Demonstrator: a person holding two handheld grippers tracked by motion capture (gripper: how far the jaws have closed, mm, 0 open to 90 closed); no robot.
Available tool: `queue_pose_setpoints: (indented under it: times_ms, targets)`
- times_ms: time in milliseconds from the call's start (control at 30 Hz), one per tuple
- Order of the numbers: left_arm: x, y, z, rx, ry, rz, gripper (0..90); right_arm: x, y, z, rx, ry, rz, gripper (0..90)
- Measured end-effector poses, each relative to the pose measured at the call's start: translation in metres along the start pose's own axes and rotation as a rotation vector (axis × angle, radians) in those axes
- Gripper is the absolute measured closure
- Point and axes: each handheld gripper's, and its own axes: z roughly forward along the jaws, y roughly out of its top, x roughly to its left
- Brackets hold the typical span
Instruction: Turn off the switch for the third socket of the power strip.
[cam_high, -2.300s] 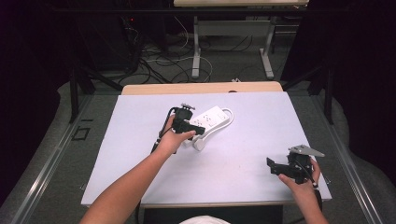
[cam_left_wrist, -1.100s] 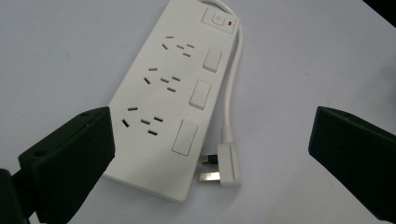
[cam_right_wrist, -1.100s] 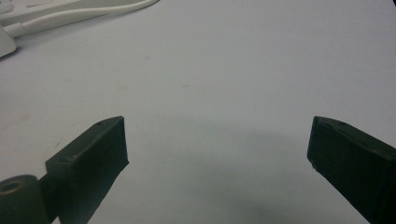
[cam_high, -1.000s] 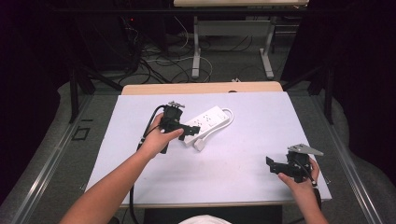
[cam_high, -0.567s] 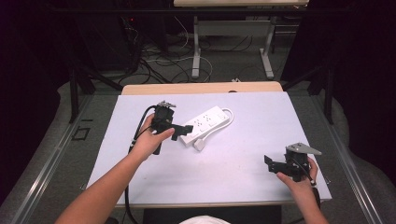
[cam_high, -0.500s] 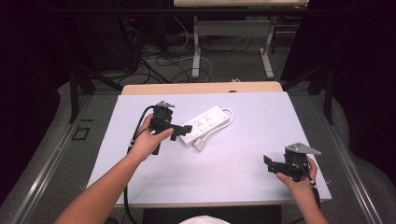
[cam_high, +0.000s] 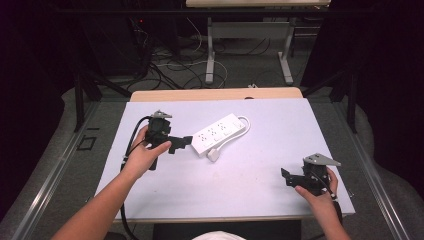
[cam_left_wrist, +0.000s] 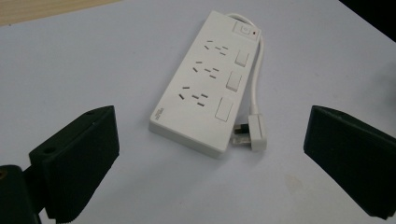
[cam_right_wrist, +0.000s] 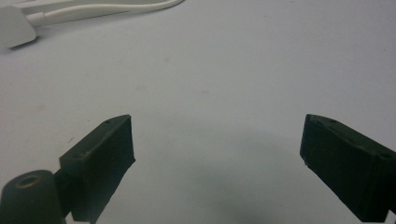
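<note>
I have the left gripper hovering just off the near short end of the white plastic three-socket power strip, and I judge the step in hand to be closing in on that strip or its plug. To do it well I need to keep the jaws spread as they are, line them square across the strip's width and come down low enough that the pads meet its flat side walls and not its top face. If it is the white flat plug I want, I should shift toward the switch side, where the plug lies against the strip's long edge with its prongs pointing at the body, and take it by its flat sides without snagging the white cord that loops back to the far end.

In the left gripper view both black jaws stand wide apart and hold nothing; the strip lies ahead of them and between their lines, not touching either, its near corner closer to the left-hand jaw. The strip lies flat on the pale lilac table top, toward its far middle.

The right gripper rests well apart at the near right corner, jaws spread and empty over bare table.
</note>
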Motion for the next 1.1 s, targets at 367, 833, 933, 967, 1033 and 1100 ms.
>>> queue_pose_setpoints:
  times_ms: [367, 833, 933, 967, 1033, 1100]
  targets:
    - [0.013, -0.025, -0.019, -0.030, 0.032, -0.032, 3.6, -0.001, 0.000, 0.000, 0.006, 0.002, 0.006, 9.4]
    - [0.022, -0.053, -0.037, -0.053, 0.068, -0.038, 4.2, 0.000, 0.000, 0.000, 0.007, 0.001, 0.004, 9.4]
    - [0.024, -0.060, -0.040, -0.056, 0.078, -0.042, 4.2, 0.000, 0.000, 0.000, 0.008, 0.000, 0.004, 9.4]
    - [0.025, -0.063, -0.040, -0.060, 0.079, -0.045, 4.2, 0.000, 0.000, 0.000, 0.007, -0.004, 0.003, 9.4]
    - [0.027, -0.067, -0.041, -0.065, 0.078, -0.051, 4.2, 0.000, 0.000, 0.000, 0.005, -0.006, 0.003, 9.4]
    - [0.028, -0.071, -0.042, -0.069, 0.077, -0.067, 4.3, 0.000, 0.000, 0.000, 0.007, -0.003, 0.002, 9.4]
